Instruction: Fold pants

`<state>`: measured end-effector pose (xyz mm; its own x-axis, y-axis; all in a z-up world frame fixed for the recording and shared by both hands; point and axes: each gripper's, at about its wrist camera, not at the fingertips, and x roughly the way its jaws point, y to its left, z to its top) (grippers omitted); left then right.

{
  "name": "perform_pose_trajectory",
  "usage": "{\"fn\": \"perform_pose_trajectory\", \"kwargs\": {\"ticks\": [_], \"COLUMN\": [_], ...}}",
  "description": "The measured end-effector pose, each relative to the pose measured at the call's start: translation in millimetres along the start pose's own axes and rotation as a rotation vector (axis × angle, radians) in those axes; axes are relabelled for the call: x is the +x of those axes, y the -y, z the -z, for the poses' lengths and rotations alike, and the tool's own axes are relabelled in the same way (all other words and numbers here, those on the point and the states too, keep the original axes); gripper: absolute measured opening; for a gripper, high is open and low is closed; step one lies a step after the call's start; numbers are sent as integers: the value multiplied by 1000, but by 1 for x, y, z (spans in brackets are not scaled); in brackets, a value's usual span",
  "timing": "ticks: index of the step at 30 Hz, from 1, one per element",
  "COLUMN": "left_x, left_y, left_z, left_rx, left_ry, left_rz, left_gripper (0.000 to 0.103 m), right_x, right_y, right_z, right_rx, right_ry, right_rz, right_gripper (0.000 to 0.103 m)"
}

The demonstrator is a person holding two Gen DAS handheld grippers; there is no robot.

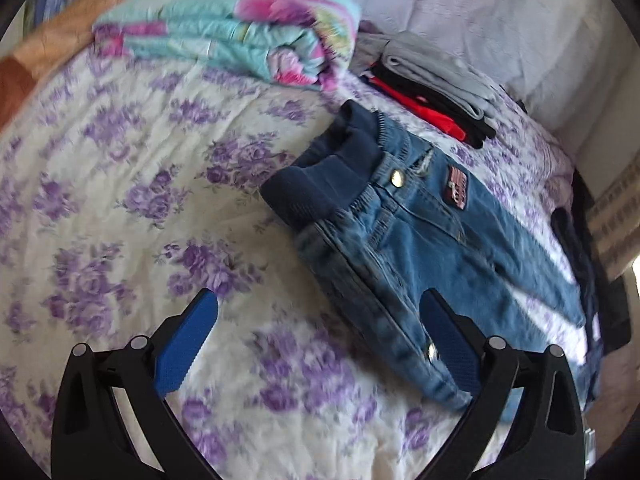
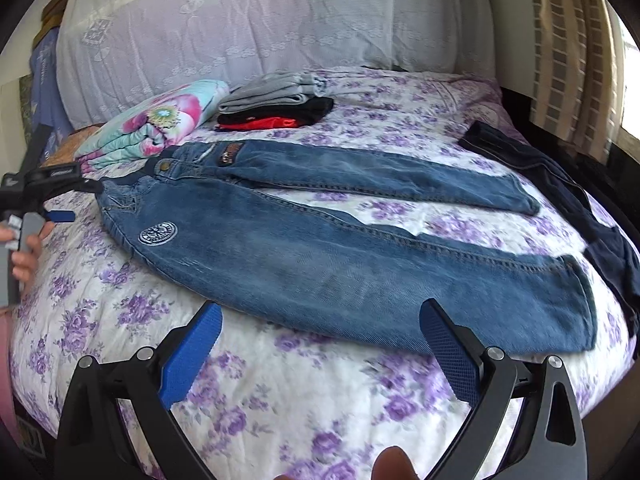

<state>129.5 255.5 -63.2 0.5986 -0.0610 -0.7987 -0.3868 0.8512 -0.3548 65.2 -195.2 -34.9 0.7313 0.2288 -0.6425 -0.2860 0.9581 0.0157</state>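
Small blue jeans [image 2: 320,240] lie spread flat on the floral bed sheet [image 2: 280,400], waistband to the left, both legs stretched to the right. In the left wrist view the jeans [image 1: 404,236] show their dark knit waistband, a snap and a patch. My left gripper [image 1: 320,312] is open and empty, just above the sheet beside the waist; its right finger overlaps the hip edge. It also shows in the right wrist view [image 2: 60,204] at the far left. My right gripper [image 2: 320,320] is open and empty, near the front edge of the lower leg.
A rolled turquoise floral quilt [image 1: 224,32] lies at the bed's back. A stack of folded grey, black and red clothes [image 2: 276,104] sits next to it. A dark navy garment [image 2: 560,184] lies at the right edge. A large white pillow [image 2: 260,20] is behind.
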Motion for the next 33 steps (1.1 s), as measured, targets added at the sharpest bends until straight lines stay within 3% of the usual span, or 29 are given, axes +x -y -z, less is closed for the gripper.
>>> {"fn": "perform_pose_trajectory", "kwargs": {"ticks": [6, 7, 11, 15, 19, 23, 27, 29, 32, 33], "left_x": [28, 33, 54, 41, 11, -22, -45, -46, -49, -59], "left_y": [-7, -6, -3, -7, -18, -52, -71, -70, -69, -73], "left_z": [-27, -31, -41, -39, -15, 21, 49, 64, 72, 70], "left_rx": [-41, -40, -6, 10, 42, -24, -57, -21, 44, 58], "left_ry": [-64, -73, -139, -106, -47, -10, 42, 63, 89, 99], "left_rz": [48, 46, 77, 135, 170, 228, 206, 150, -3, -10], "left_gripper": [99, 95, 32, 21, 20, 20, 20, 22, 50, 58], "right_x": [15, 17, 25, 32, 30, 24, 20, 24, 39, 35], "right_y": [-17, -21, -49, -75, -90, -98, -102, -100, -93, -90], "right_z": [-13, -14, -18, -19, -19, -20, -14, -7, -2, -8], "right_rx": [-55, -76, -201, -294, -352, -382, -413, -400, -369, -363], "right_ry": [-2, 0, 15, 14, 14, 20, 7, -24, -139, -134], "right_rz": [-12, -17, -28, -49, -93, -125, -179, -219, -263, -290], "right_gripper": [100, 100, 100, 100, 100, 100, 100, 100, 100, 100]}}
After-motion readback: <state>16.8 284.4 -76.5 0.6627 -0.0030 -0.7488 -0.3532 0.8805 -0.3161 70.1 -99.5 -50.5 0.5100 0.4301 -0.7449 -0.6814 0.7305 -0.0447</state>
